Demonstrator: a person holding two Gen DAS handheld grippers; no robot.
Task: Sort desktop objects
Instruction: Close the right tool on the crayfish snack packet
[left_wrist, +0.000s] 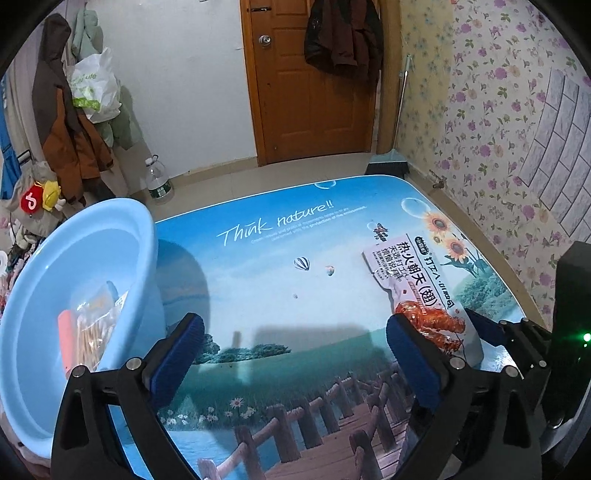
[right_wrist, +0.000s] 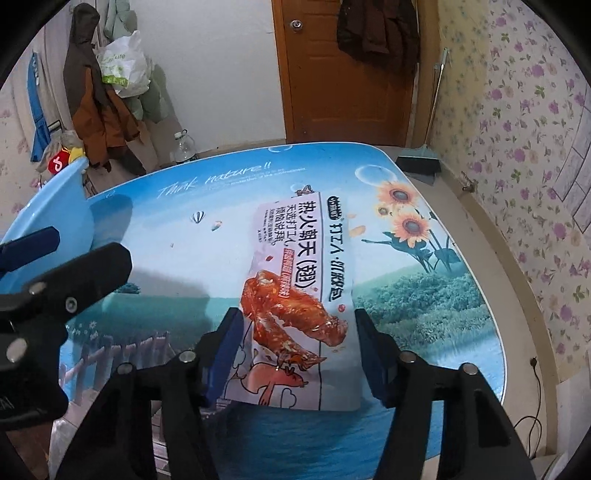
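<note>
A white snack packet with a red chicken-wing picture (right_wrist: 299, 280) lies flat on the printed table; it also shows in the left wrist view (left_wrist: 417, 291). My right gripper (right_wrist: 297, 332) is open, its blue pads either side of the packet's near end, apart from its edges. My left gripper (left_wrist: 295, 343) is open and empty above the table's middle, left of the packet. A light blue basin (left_wrist: 74, 295) at the left holds a clear bag of sticks (left_wrist: 96, 325) and an orange item (left_wrist: 66, 339).
The table (left_wrist: 258, 266) carries a sky and boardwalk print. A floral wall (right_wrist: 535, 184) runs along the right side. A water bottle (left_wrist: 158, 181), hanging coats (left_wrist: 66, 122) and a wooden door (left_wrist: 314, 92) are beyond the far edge.
</note>
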